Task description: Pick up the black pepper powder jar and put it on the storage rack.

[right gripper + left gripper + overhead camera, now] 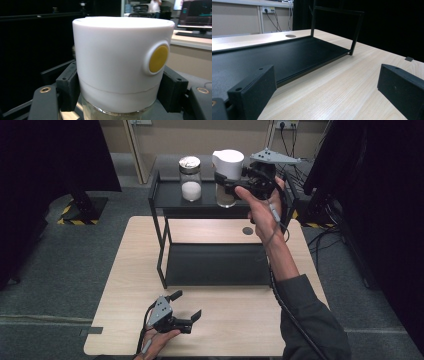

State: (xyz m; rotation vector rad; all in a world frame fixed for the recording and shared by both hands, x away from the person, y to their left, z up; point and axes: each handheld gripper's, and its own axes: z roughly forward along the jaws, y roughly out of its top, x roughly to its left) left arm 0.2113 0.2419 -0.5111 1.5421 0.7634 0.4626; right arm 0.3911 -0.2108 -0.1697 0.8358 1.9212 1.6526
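The white-lidded jar (227, 175) sits clamped in the right hand-held gripper (235, 182), jaws pressed on either side just under its lid with the yellow button (158, 58). It is at the right end of the black rack's (165, 202) top shelf. Left of it on that shelf stands a metal-lidded jar (190, 178) with white contents. In front of the rack, on the table (235, 320), the left hand-held gripper (189, 306) rests with jaws spread, empty.

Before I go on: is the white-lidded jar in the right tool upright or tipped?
Upright: the white-lidded jar stands vertical, lid on top, clamped in the right tool.
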